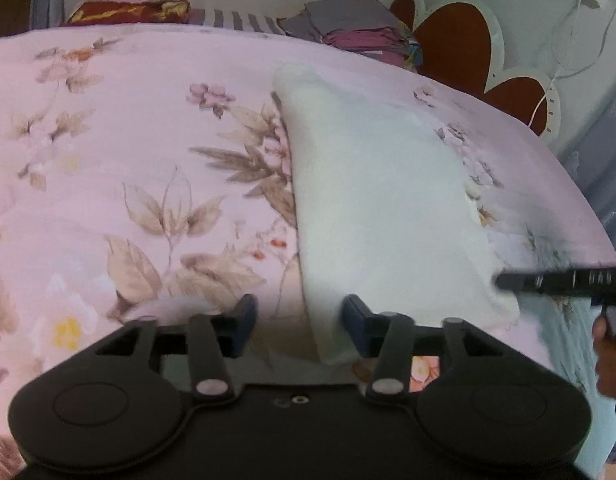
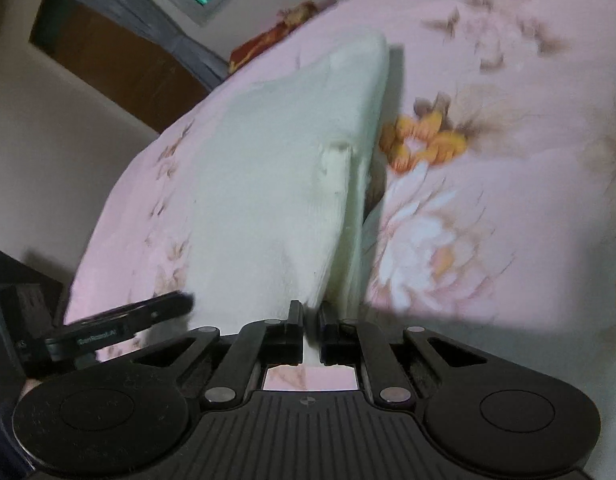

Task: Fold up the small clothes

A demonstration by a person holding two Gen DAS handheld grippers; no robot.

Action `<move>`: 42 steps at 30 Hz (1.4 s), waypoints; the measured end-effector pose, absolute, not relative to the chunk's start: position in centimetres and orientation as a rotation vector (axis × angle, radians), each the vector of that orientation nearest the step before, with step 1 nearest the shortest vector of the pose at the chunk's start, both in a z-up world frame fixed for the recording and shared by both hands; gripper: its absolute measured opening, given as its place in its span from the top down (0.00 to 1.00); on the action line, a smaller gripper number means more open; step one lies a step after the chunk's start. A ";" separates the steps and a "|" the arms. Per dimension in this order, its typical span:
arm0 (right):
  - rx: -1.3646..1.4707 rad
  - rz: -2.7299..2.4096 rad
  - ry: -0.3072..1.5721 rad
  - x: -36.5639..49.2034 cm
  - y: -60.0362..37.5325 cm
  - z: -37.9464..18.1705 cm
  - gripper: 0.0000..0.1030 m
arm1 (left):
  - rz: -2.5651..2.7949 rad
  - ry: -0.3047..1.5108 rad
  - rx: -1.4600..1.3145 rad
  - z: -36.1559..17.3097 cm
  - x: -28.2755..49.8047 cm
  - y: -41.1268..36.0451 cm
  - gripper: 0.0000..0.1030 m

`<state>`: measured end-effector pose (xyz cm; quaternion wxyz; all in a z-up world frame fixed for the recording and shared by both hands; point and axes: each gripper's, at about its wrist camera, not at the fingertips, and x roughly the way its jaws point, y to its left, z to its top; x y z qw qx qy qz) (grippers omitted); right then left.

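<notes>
While the right gripper point(image 2: 309, 320) pinches the cream garment point(image 2: 276, 184), the spread left gripper point(image 1: 298, 320) overlooks the floral bedsheet point(image 1: 128, 160).

Both grippers are black plastic: the left gripper point(image 1: 300, 326) has blue pads point(image 1: 353, 314), the right gripper point(image 2: 311, 330) silver rivets.

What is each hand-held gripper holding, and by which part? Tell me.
The right hand-held gripper is shut on the near edge of the white garment. The left hand-held gripper is open and holds nothing.
</notes>
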<state>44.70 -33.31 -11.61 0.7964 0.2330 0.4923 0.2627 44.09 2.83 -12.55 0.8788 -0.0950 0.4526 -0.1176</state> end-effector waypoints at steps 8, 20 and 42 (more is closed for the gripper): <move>0.626 0.460 0.898 50.9 -35.6 -9.9 0.37 | -0.337 0.856 -0.447 -12.2 51.1 3.9 0.21; 0.765 0.493 1.076 56.1 -34.8 -13.7 0.39 | -0.378 0.987 -0.542 -15.6 56.1 4.1 0.41; 0.488 0.531 0.990 55.3 -29.6 -10.4 0.75 | -0.317 0.918 -0.310 -10.5 54.9 1.0 0.65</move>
